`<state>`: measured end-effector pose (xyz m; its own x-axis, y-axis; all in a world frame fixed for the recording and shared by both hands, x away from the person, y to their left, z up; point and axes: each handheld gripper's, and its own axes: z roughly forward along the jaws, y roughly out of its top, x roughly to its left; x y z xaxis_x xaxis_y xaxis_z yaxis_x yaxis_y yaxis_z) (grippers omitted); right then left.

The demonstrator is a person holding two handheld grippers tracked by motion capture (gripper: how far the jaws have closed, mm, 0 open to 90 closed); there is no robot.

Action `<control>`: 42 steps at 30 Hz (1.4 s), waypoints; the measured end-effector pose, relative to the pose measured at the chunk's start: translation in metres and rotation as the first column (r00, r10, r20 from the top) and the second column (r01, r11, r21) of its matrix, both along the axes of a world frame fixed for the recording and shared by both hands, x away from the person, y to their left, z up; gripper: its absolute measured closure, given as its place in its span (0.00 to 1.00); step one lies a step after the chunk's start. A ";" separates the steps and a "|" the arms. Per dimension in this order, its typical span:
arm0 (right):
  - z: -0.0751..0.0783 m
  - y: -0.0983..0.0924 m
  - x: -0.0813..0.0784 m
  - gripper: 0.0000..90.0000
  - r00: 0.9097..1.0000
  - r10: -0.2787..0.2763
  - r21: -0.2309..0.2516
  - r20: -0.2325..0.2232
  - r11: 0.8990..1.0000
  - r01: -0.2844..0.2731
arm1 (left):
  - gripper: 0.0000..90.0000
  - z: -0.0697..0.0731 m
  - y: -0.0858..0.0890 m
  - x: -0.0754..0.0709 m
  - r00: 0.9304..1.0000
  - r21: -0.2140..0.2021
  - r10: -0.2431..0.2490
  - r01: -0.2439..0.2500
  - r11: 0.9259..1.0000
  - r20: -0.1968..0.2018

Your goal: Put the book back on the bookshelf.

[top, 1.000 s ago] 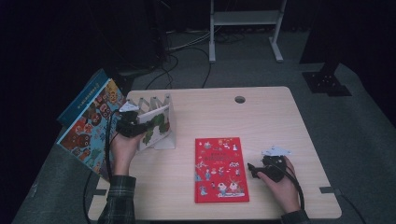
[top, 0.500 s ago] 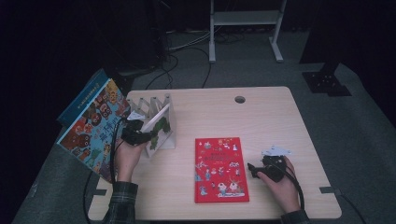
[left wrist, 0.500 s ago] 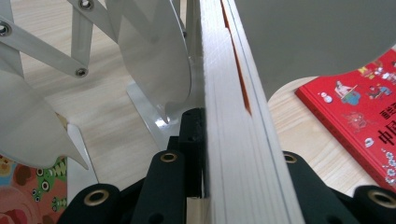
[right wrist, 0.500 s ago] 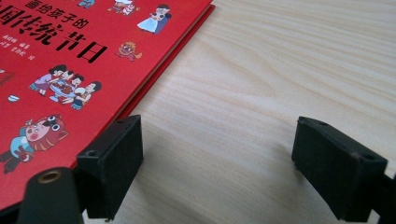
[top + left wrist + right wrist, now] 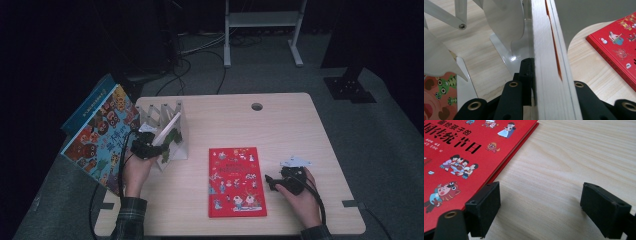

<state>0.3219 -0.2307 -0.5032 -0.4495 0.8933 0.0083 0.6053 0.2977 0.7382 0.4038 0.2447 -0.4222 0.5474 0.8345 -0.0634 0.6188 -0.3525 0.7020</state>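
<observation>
The left gripper view shows a thick book (image 5: 549, 62) standing on edge between the two black jaws of the left gripper (image 5: 549, 100), with its white page block toward the camera and an orange line along the cover; the jaws have just been opening a little, yet both are against the book's sides and keep hold of it. The book is inside the white metal book rack (image 5: 506, 50), between its thin dividers. In the high view the rack (image 5: 176, 150) stands at the table's (image 5: 300, 130) left side, and the left gripper (image 5: 150, 147) is at its front. Left of the rack a large colourful book (image 5: 97, 137) leans over the table edge. Right of the rack a red book (image 5: 236, 181) lies flat. Further right, the right gripper (image 5: 272, 181) rests on the table with jaws apart, holding nothing, just beside the red book (image 5: 461, 152).
</observation>
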 end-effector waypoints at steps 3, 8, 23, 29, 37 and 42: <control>0.000 0.000 0.000 0.17 1.000 -0.001 0.000 -0.001 1.000 0.001 | 0.73 0.002 0.002 -0.006 1.000 -0.008 -0.010 0.010 1.000 0.000; 0.000 0.000 0.000 0.17 1.000 0.000 0.000 0.000 1.000 0.000 | 0.63 0.008 0.011 -0.020 1.000 -0.001 -0.020 0.020 1.000 0.011; 0.000 0.000 0.000 0.17 1.000 0.000 0.000 0.000 1.000 0.000 | 0.63 -0.006 0.036 -0.046 0.996 0.030 -0.090 0.090 0.996 -0.008; 0.000 0.000 0.000 0.17 1.000 0.000 0.001 -0.001 1.000 0.000 | 0.78 -0.012 0.030 -0.042 0.992 0.029 -0.116 0.118 0.993 -0.057; 0.000 0.000 0.000 0.17 1.000 0.000 0.000 0.000 1.000 0.000 | 0.78 -0.014 0.016 -0.040 0.986 0.015 -0.155 0.156 0.988 -0.060; 0.000 0.000 0.000 0.17 1.000 -0.001 0.000 -0.001 1.000 0.001 | 0.77 -0.015 0.001 -0.037 0.983 0.007 -0.175 0.175 0.985 -0.052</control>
